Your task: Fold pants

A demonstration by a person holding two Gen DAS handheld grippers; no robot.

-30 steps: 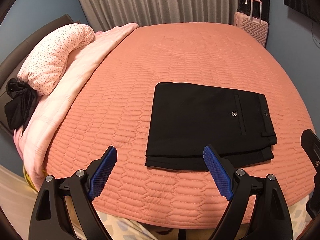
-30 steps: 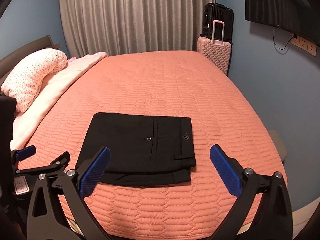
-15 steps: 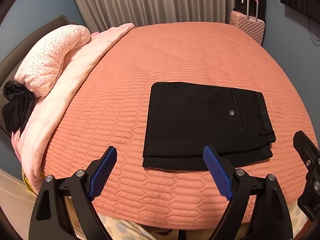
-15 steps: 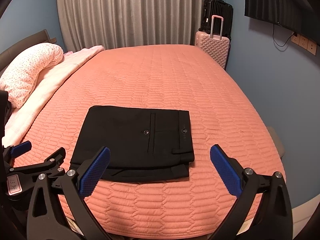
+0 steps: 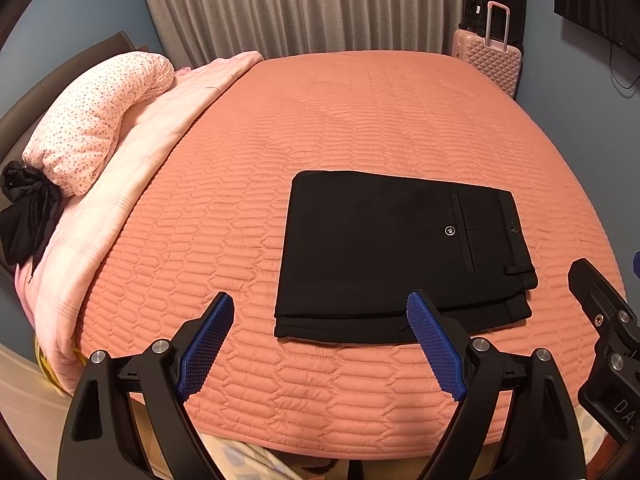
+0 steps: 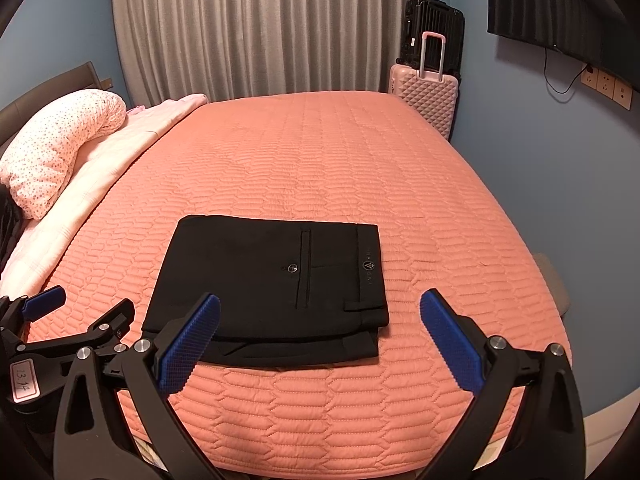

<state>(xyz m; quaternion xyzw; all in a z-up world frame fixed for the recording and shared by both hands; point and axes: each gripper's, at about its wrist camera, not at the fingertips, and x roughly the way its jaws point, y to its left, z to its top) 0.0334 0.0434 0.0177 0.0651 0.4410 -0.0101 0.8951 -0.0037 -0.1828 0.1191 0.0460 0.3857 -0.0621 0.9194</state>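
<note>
While the bed (image 5: pixel 360 120) fills both frames as before, the folded pants (image 5: pixel 400 256) sit lower centre, slightly farther from the lens than a second ago. At the bottom edge, the left tool (image 5: pixel 320 344) and right tool (image 6: pixel 320 340) remain spread wide and empty, clear of the cloth.
</note>
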